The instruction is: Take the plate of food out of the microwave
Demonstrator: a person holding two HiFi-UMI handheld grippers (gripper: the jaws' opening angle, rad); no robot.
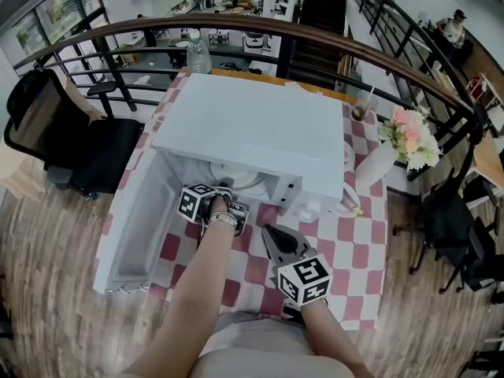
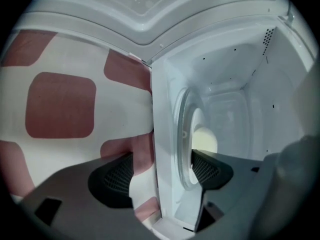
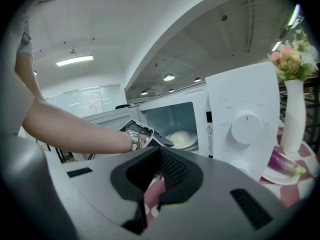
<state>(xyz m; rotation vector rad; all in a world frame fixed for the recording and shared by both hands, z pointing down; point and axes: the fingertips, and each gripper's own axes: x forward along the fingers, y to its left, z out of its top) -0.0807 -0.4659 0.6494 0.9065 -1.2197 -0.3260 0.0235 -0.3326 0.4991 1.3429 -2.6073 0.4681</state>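
Reaching into the open mouth of the white microwave [image 1: 252, 124] at the centre of the head view, the left gripper [image 1: 223, 191] is turned on its side. In its own view the jaws stand wide apart. One pad [image 2: 116, 176] is outside, over the red-and-white checked tablecloth [image 2: 60, 104]. The other pad [image 2: 210, 171] is inside the cavity. Between them run the oven's front sill and the edge of the plate of food [image 2: 202, 139], but neither pad is pressed against anything. Only a pale mound and a glassy round rim show here, and whether that rim belongs to the plate or to a turntable is hard to tell.

From above, the plate [image 1: 236, 178] is mostly covered by the oven's top, and only a curved white sliver shows. The right gripper view sees it best, as a white heap on a dish [image 3: 182, 139] inside the lit cavity, partly behind the left gripper [image 3: 150, 136] and the person's forearm.

The right gripper [image 1: 269, 233] hangs over the cloth, lower centre of the head view, in front of the oven. Its jaws [image 3: 159, 156] are drawn together with nothing between them, only a strip of cloth showing behind. The door [image 1: 138, 227] lies swung open at the left. A vase of flowers [image 3: 292, 114] stands at the right edge, and a purple item beside its foot is cut off.
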